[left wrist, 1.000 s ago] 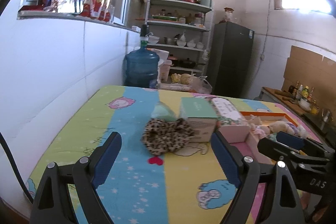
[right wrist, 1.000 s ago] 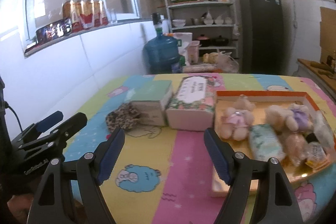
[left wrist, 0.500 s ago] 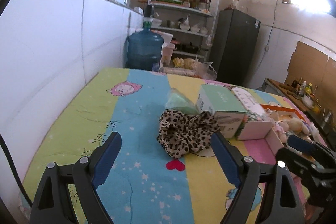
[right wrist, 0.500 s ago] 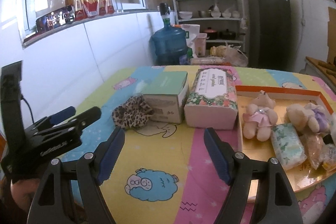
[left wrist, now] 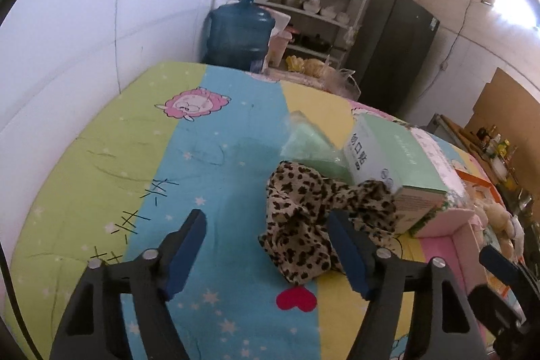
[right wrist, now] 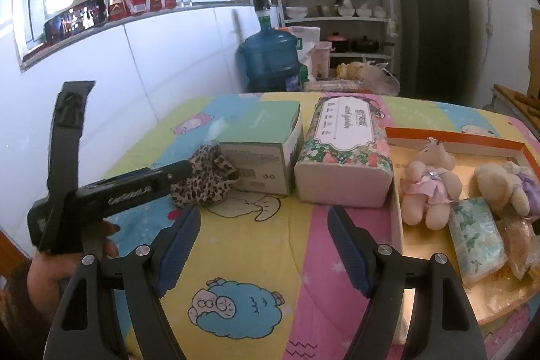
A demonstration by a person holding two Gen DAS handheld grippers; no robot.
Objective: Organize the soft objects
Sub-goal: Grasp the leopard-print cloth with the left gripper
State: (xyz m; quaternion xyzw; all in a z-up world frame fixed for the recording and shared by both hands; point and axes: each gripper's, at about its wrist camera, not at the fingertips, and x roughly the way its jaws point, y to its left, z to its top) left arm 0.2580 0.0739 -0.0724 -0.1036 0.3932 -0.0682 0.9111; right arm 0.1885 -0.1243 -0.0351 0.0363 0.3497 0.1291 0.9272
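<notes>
Bright striped cartoon cloth covers the counter (left wrist: 209,164), and on it the floppy leopard-print fabric scrunchie (left wrist: 314,225) lies bunched up, touching the corner of the green-topped cardboard box (left wrist: 401,164). The left gripper (left wrist: 266,252) is going for it: its blue fingers (left wrist: 185,248) are closing, the scrunchie only partly between them and not squeezed yet. I think it must reach further, then pinch, while the right gripper (right wrist: 263,245) waits wide open with nothing in it.
</notes>
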